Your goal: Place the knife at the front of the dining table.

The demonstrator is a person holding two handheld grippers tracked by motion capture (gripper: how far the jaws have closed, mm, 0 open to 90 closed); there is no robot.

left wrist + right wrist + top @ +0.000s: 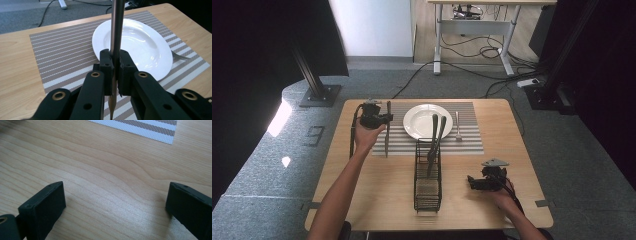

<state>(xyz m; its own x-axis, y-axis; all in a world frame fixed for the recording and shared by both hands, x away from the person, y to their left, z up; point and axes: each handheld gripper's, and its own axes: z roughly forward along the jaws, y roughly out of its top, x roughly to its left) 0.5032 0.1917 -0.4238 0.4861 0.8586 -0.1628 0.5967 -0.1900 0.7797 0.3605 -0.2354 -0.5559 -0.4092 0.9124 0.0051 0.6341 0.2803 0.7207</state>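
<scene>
While the left hand-held gripper (115, 72) clamps a slim metal knife (116, 32), round white plate (150, 57) beside, right hand-held gripper (115, 202) gaping empty

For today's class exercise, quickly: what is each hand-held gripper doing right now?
Left hand-held gripper: closed on a knife, beside the plate.
Right hand-held gripper: open, holding nothing, over the table.

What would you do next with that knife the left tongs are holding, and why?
Probably lower it flat onto the striped placemat just left of the white plate. The left tongs are shut on the knife, which hangs over that strip of mat, and a fork already lies on the plate's other side. The right tongs rest open on the table, idle.
</scene>
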